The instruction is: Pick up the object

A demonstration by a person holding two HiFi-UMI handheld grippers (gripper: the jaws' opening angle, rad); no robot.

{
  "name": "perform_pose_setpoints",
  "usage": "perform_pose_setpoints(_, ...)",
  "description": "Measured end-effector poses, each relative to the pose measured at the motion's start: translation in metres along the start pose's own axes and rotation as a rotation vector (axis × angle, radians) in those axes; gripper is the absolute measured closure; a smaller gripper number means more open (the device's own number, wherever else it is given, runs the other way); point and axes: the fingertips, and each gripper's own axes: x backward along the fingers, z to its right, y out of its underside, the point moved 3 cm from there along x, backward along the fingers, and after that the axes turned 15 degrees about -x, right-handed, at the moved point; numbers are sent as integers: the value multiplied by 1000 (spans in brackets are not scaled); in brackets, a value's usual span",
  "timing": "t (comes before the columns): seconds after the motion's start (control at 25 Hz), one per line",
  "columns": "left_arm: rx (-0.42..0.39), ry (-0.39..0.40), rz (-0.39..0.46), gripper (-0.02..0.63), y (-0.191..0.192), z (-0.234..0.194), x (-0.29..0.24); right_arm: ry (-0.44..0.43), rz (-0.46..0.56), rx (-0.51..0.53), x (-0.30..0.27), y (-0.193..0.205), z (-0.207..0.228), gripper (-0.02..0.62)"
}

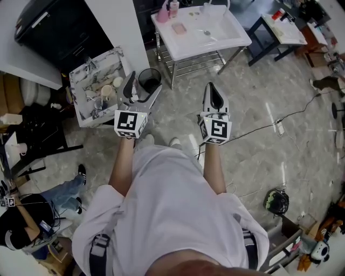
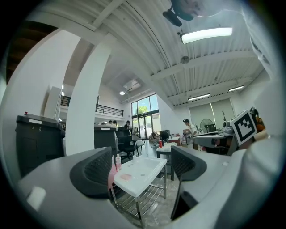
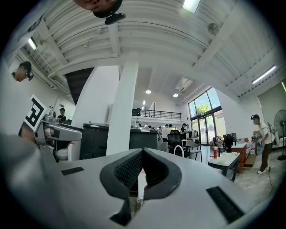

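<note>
We stand short of a white surface (image 1: 221, 33), with both tongs held level and aimed toward it. The left tongs (image 1: 141, 90) are spread, with nothing between the pads. The right tongs (image 1: 212, 89) are pressed together and pinch nothing.

The task names no particular thing. We take the likeliest to be the pink pad (image 1: 179, 28), which lies flat near the left end of the surface, close to a pink bottle (image 1: 163, 13); that is our guess only. The pad lies ahead of both tongs and well apart from them. In the head view it sits to the right of the left tongs' line and to the left of the right tongs' line, about as far from one as from the other. It is too small for us to tell its long axis.

In the left gripper view the surface shows in the gap of the spread tongs, with the pad toward the left pad. We judge the left tongs the ready ones: they need carrying forward, past the bin (image 1: 150, 81) and over the near edge.
</note>
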Motion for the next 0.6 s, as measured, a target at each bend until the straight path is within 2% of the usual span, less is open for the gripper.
perform_pose_setpoints(0.08,0,-7,-2,163,-2,3,-2,-13,2,-4,3,-1,3,594)
perform_pose_setpoints(0.32,-13,-8,-23,72,-2,12,-9,-26,-15,-21,12,6,22,594)
perform_pose_setpoints(0.6,-7,14,-27,32,12,11,-49,2,-17,-47,-9,15,52,594)
